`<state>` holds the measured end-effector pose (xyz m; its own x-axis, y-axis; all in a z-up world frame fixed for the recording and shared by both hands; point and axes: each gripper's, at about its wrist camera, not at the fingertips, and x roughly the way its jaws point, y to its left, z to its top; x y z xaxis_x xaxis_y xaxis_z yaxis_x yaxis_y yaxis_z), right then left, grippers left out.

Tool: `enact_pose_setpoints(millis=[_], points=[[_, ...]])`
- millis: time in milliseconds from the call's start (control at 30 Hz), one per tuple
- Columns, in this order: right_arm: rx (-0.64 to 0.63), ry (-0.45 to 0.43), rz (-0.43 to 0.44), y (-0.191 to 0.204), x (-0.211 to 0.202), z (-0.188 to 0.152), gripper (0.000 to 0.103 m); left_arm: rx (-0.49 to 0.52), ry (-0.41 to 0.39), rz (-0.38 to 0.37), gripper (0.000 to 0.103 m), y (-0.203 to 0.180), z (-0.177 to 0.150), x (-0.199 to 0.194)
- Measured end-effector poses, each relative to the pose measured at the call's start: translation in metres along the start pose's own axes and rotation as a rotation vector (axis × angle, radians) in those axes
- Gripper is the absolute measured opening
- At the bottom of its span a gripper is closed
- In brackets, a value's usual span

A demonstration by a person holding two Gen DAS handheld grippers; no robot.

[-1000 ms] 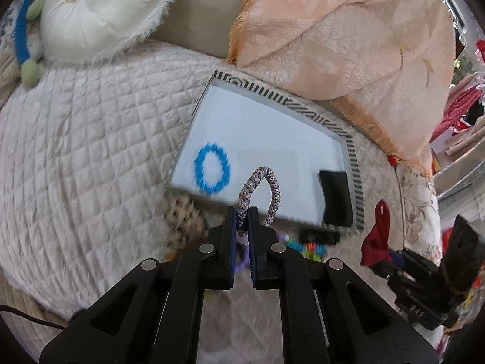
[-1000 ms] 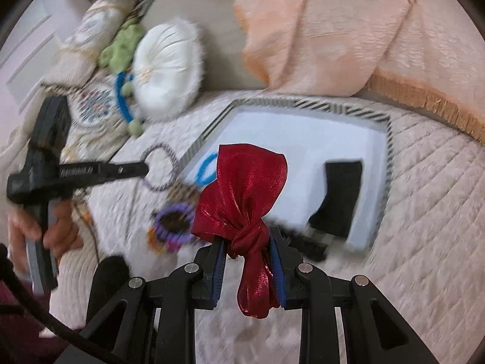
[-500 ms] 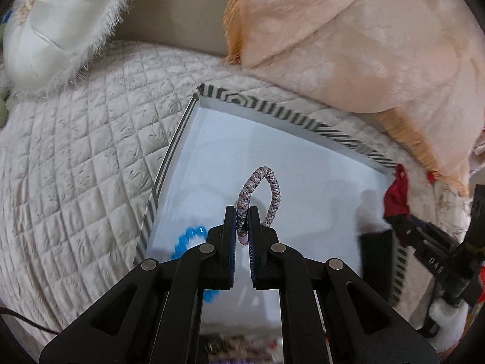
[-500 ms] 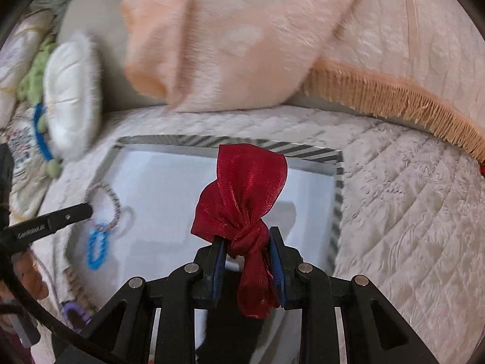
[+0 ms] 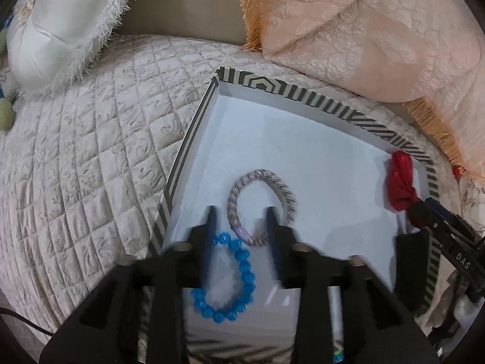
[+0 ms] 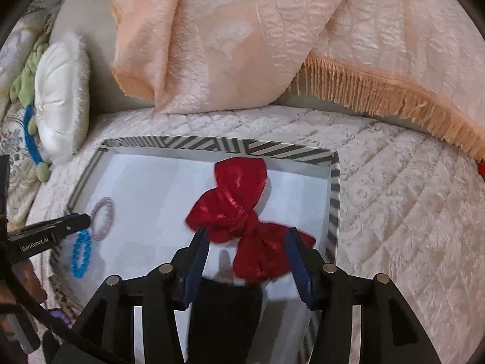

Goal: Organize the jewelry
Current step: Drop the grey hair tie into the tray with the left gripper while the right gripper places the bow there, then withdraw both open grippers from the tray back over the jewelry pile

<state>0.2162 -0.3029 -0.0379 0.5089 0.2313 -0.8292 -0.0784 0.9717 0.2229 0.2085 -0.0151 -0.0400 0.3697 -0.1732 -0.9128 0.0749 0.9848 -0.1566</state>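
A striped-rim box (image 5: 309, 97) with a white floor lies on the quilted bed; it also shows in the right wrist view (image 6: 212, 145). My left gripper (image 5: 241, 214) is open over the box, with the braided pastel bracelet (image 5: 260, 206) lying on the floor between its fingers. A blue bead bracelet (image 5: 230, 276) lies just below it. My right gripper (image 6: 245, 236) is open, with the red satin bow (image 6: 239, 212) lying on the box floor between its fingers. The bow (image 5: 400, 179) and the braided bracelet (image 6: 101, 218) show in each other's views.
A black rectangular item (image 6: 224, 312) lies in the box under my right gripper. A peach fringed blanket (image 6: 257, 30) is heaped behind the box. A white round cushion (image 5: 60, 21) sits at the far left. A purple item (image 6: 59, 315) lies outside the box's near-left corner.
Both grippers have opened. The braided bracelet dropped from the left gripper onto the box floor, and the red bow dropped from the right gripper into the box's far right corner.
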Motion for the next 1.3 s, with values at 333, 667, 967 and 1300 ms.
enact_pose_setpoints(millis=[333, 667, 967, 1300], points=[[0.031, -0.047, 0.051, 0.031, -0.072, -0.064, 0.05, 0.022, -0.094, 0.068, 0.039, 0.004, -0.049, -0.068], [0.01, -0.041, 0.077, 0.082, -0.101, -0.118, 0.05, 0.043, -0.16, 0.13, 0.039, 0.012, -0.12, -0.114], [0.026, -0.053, 0.064, 0.102, -0.119, -0.15, 0.056, 0.035, -0.207, 0.154, 0.039, 0.011, -0.162, -0.135], [0.002, -0.062, 0.069, 0.118, -0.135, -0.166, 0.06, 0.032, -0.197, 0.151, 0.039, 0.013, -0.185, -0.141]])
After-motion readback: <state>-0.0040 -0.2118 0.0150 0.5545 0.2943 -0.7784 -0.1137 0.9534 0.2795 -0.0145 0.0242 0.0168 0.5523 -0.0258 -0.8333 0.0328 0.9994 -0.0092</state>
